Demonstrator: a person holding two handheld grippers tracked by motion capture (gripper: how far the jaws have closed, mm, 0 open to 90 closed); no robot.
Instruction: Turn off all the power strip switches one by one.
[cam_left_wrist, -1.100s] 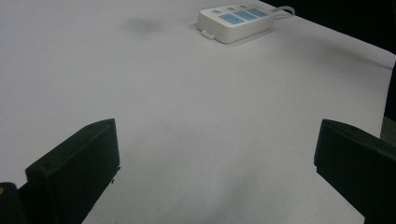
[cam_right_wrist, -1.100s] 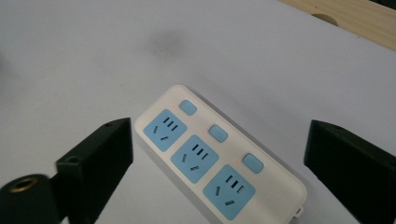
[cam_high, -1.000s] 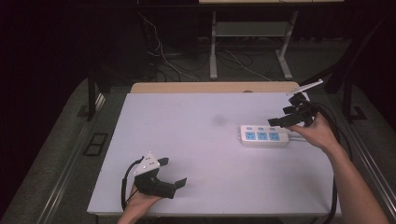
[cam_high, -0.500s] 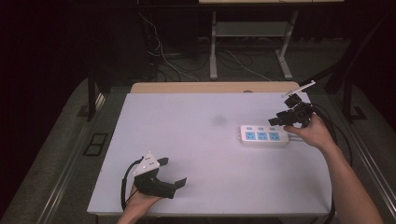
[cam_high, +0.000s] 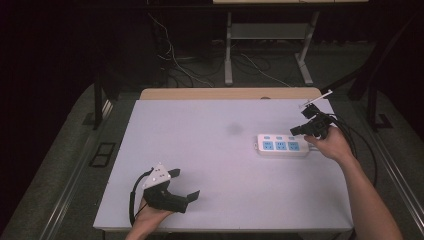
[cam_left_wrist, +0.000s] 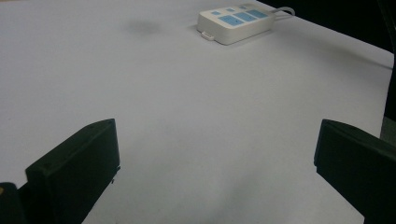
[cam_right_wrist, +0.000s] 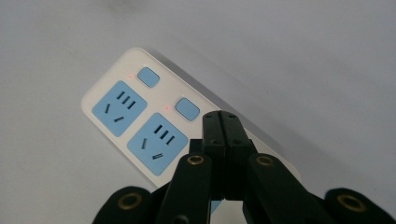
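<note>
A white power strip (cam_high: 281, 145) with blue sockets and blue switches lies on the right part of the table, and it also appears far off in the left gripper view (cam_left_wrist: 236, 21). My right gripper (cam_high: 296, 131) hovers over its right end. Its jaws have just been closing and now meet with nothing between them (cam_right_wrist: 222, 119). They cover the strip (cam_right_wrist: 126, 105) just past the second switch; I cannot tell whether they touch it. Small red lights glow beside two switches. My left gripper (cam_high: 186, 184) rests at the front left, open and empty (cam_left_wrist: 217, 158).
The white table (cam_high: 220, 165) has a faint dark smudge (cam_high: 234, 129) near its middle. The strip's cord runs off the right edge. Behind the table, loose cables (cam_high: 175, 65) and a metal desk frame (cam_high: 265, 37) stand on the dark floor.
My right gripper has come down toward the strip's right end and its jaws have gone from wide apart to shut. The left gripper has stayed put.
</note>
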